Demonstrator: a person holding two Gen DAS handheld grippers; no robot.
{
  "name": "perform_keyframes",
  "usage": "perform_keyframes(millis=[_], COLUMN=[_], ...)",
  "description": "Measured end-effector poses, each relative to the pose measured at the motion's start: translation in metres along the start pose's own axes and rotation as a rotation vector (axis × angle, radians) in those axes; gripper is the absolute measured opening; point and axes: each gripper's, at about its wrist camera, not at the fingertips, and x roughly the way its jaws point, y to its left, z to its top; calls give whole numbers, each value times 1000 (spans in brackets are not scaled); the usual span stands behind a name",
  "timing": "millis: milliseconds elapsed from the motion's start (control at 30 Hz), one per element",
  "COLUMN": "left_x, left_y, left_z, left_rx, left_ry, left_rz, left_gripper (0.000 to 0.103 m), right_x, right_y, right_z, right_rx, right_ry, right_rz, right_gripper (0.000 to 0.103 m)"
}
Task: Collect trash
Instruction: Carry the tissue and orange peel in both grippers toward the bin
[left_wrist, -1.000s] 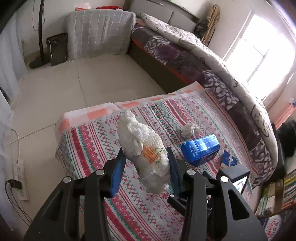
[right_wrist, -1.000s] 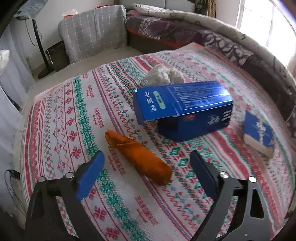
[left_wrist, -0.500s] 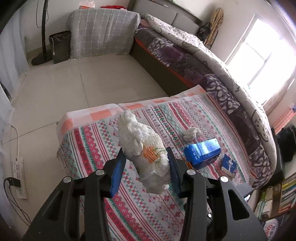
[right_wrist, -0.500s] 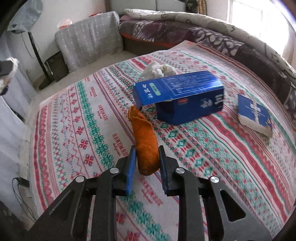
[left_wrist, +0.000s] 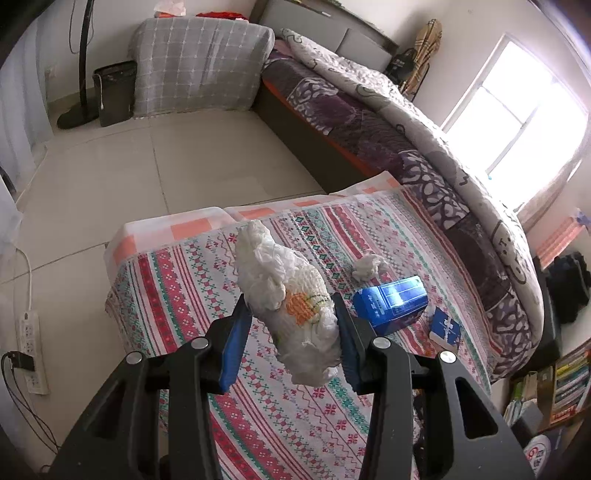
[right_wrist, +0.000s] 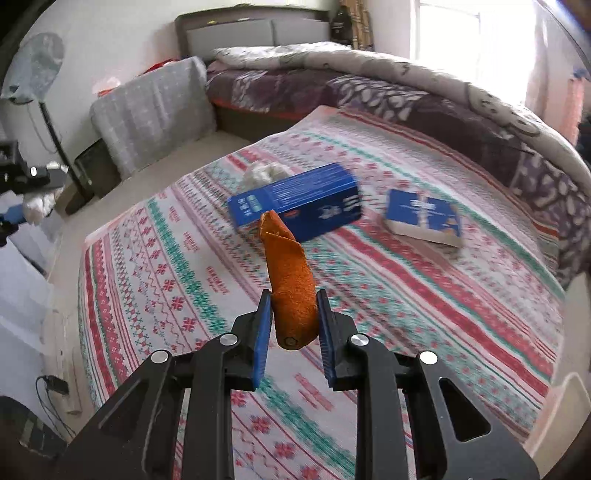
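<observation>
the left gripper (left_wrist: 291, 321) has its blue fingers (left_wrist: 236, 343) closed part-way onto a crumpled white plastic bag (left_wrist: 291, 295) with an orange print; both pads press the sides of the bag, which is carried clear above the patterned cloth (left_wrist: 184, 280) of the worktop, its upper end standing up past the fingertips and its lower end hanging between the finger arms. whether the bag contains anything cannot be told. the right gripper (right_wrist: 293, 314) has its fingers (right_wrist: 264, 332) drawn close together; the jaws have just been closing, and a rolled orange cloth (right_wrist: 290, 273) sits between them, clamped near its lower end. the roll stands almost upright, its free end pointing toward the blue box (right_wrist: 295, 203), and it is lifted off the patterned cloth. the blue box lies on its side on the worktop; its end facing the camera appears closed, and its contents are not visible. a crumpled white paper wad (right_wrist: 266, 171) lies just behind the box, partly hidden by it. a small blue-and-white pack (right_wrist: 424, 218) lies flat beside the box, apart from it. the right wrist view is blurred by motion. at the left edge of that view, the left gripper appears with the white bag in its fingers. a bed (left_wrist: 369, 110) with a purple patterned cover stands beyond the worktop.
</observation>
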Motion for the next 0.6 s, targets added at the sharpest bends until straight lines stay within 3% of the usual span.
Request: perform_keyframes(millis=[600], left_x=[3], left_y=[-42], left_z=[-21], left_rx=[97], left_ry=[4], left_rz=[-32], left_gripper=[43], right_x=[-77], right_y=[-89], right_z=[-20], right_rx=[176], right_ry=[-54], right_rz=[-126], right_gripper=[23])
